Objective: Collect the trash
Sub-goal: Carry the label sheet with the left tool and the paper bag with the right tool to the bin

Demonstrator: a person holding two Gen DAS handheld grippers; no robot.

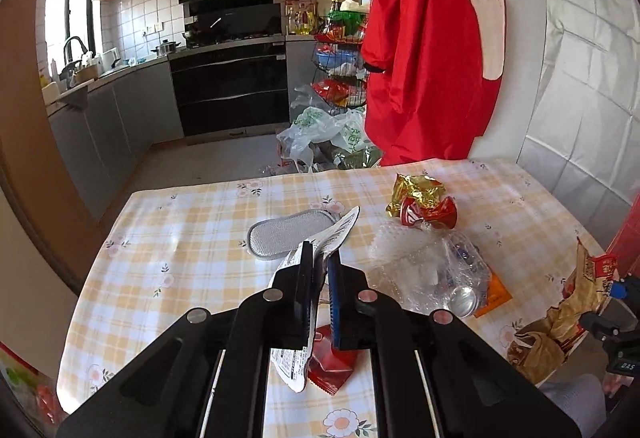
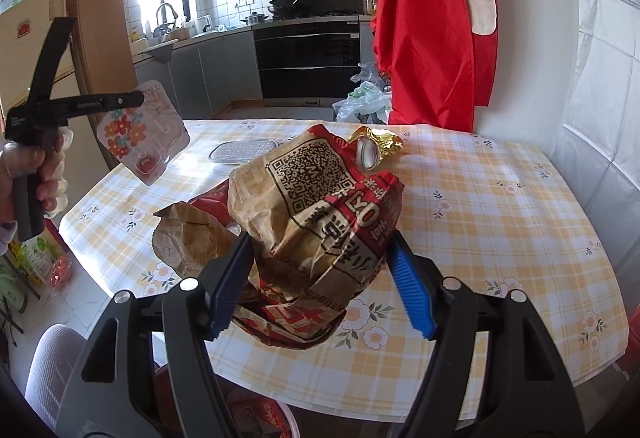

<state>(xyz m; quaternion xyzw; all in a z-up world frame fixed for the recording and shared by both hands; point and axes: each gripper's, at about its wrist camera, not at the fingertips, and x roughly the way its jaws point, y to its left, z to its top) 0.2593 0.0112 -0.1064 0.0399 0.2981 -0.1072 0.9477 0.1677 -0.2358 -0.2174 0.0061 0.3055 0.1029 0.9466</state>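
The left gripper [image 1: 320, 258] is clamped on a flat white packet [image 1: 316, 250], held edge-on above the table [image 1: 180, 238]. The packet's long axis runs along the fingers, its far end pointing up and away toward the kitchen, its near end hanging below the jaws. In the right wrist view the same packet [image 2: 144, 134] shows its flowered face, lifted off the table's left edge.

The right gripper [image 2: 320, 266] has its jaws wide apart on either side of a crumpled brown paper bag [image 2: 316, 214]; whether the pads touch it I cannot tell. The bag stands roughly upright, its QR-code panel facing the camera.

On the table lie a grey mesh pad [image 1: 288, 234], a gold wrapper [image 1: 420, 190] beside a crushed red can [image 1: 424, 214], a clear plastic bag [image 1: 432, 270], and a red sachet [image 1: 332, 366] under the left gripper.
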